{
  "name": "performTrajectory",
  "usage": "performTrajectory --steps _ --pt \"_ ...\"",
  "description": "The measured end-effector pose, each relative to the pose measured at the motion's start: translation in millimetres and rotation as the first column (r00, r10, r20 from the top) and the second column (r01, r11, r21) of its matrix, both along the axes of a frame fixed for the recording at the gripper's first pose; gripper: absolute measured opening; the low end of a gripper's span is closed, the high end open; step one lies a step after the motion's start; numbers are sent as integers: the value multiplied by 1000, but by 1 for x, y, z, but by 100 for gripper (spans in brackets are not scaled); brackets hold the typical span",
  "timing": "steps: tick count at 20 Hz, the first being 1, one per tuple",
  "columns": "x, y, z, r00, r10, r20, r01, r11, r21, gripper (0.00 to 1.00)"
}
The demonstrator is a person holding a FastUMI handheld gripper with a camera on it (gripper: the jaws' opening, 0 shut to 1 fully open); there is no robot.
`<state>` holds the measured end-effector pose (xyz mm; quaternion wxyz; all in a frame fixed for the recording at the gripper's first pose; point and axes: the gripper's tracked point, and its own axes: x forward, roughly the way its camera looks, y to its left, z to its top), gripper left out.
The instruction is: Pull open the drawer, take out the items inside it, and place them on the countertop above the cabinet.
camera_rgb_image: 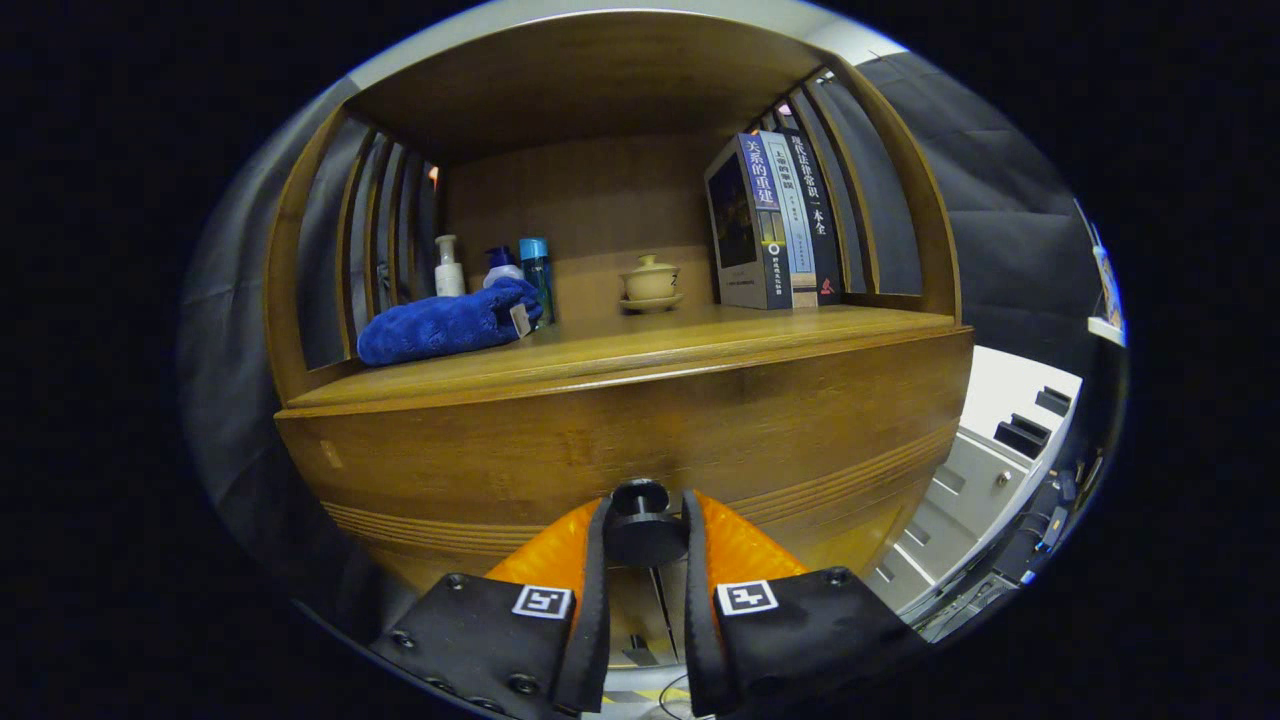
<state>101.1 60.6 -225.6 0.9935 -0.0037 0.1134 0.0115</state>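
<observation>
I had the gripper (643, 520) clamped on the drawer's black knob (641, 527), low on the drawer front (620, 440) below the countertop (640, 350); I judged a skewed pull could slip the fingers (597, 560) off it

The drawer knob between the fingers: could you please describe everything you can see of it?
The drawer knob is a round, black, matte piece with a narrower neck and a wider disc head, standing out from the wooden drawer front. It sits between the gripper's two black-padded orange fingers, which close on its sides. The drawer looks still shut.
</observation>
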Motion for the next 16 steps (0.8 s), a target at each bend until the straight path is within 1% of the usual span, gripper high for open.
performTrajectory --steps 1,4,8,11,16 --pt "-6 -3 -1 1000 -2 0 2 1000 -7 39" --pt "-18 0 0 1000 -1 5 1 1000 18 39" --pt "-31 -3 -1 1000 -2 -4 2 1000 -25 39" --pt "-57 -6 1 1000 3 0 -3 1000 -26 39" --pt "-91 -9 0 1000 -10 -5 10 1000 -26 39"
